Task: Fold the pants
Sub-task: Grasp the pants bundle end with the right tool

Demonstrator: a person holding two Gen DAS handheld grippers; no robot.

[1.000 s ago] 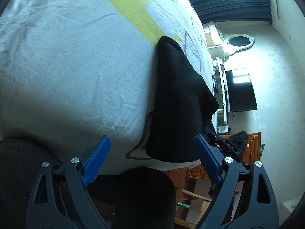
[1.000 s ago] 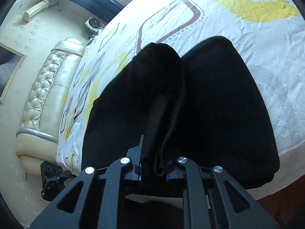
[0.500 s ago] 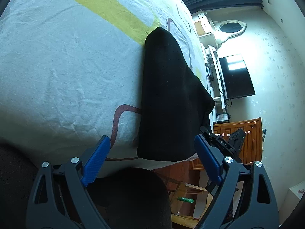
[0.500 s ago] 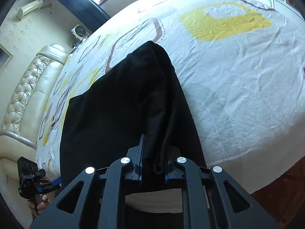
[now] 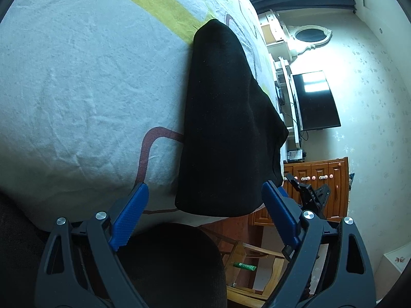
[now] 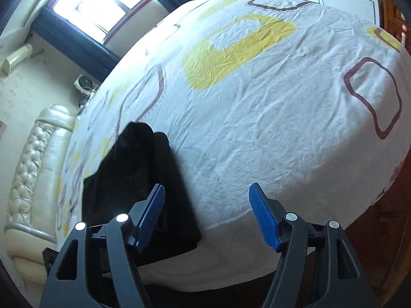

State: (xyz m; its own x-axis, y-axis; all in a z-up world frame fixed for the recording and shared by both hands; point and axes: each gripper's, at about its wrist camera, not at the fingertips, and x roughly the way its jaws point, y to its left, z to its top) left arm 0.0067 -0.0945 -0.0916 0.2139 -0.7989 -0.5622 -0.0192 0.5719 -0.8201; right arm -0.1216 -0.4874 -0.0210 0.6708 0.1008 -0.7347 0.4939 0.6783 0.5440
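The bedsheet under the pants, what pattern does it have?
White bedsheet with yellow blocks and maroon rounded outlines; clearest in the right wrist view.

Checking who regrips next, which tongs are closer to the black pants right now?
Probably left, though it's close. The left tongs open, frame the black pants hem at the bed edge. The right tongs just opened; pants sit behind their left finger.

Bed (image 6: 282, 133), patterned white sheet; folded black pants (image 5: 226, 128) at edge
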